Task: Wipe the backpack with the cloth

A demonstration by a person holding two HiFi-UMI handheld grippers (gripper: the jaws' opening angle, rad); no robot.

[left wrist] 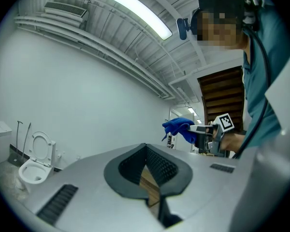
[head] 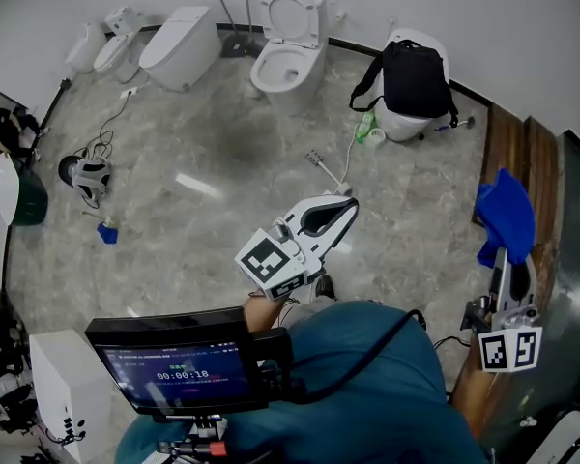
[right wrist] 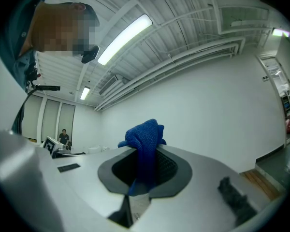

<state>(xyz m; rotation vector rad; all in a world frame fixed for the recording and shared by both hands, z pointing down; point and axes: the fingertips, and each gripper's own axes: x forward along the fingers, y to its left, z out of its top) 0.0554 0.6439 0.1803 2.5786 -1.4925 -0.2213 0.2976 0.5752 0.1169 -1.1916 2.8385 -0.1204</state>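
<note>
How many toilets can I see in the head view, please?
5, along the far wall: two small toilets at far left, hard to make out; a closed toilet; an open-lid toilet; a toilet under the black backpack. Others may be out of view.

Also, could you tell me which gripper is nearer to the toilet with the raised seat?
Left. In the head view the left gripper hangs below-right of the toilet; the right gripper, clamping the blue cloth, is far off near the right edge.
</note>
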